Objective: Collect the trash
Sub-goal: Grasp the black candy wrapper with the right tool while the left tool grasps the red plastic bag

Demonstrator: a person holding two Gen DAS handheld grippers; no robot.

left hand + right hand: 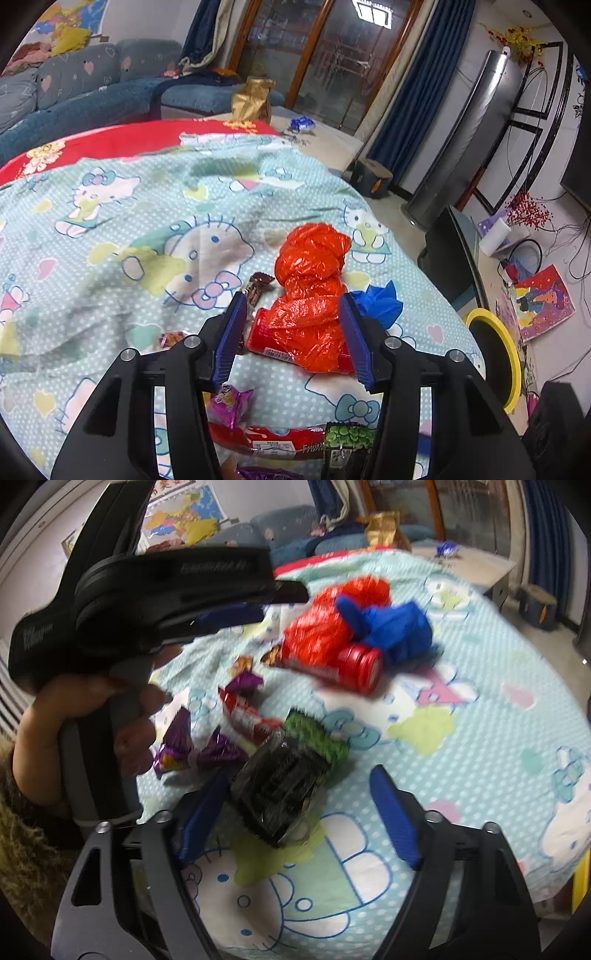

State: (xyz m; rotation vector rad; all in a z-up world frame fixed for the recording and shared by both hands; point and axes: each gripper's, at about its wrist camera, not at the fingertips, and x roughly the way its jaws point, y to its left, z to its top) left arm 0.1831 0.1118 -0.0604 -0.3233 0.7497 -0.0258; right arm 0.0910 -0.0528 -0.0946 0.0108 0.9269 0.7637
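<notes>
A crumpled orange-red plastic bag (310, 280) lies over a red can (258, 332) tipped on its side on the Hello Kitty tablecloth (110, 229). My left gripper (293, 299) stands open around both, its right pad at the bag's edge and its left pad just off the can. A blue crumpled bag (380, 301) sits right of it and a brown wrapper (258, 286) behind. My right gripper (297, 775) is open over a green-and-black packet (280, 786), which lies near its left finger. Purple wrappers (175, 742) and a red wrapper (243, 716) lie further left.
A hand (92, 709) holds the left tool's handle at the left of the right wrist view. A yellow-rimmed black bin (495, 362) stands below the table's right edge. A gold bag (251, 101) and a blue wrapper (301, 123) sit at the far end.
</notes>
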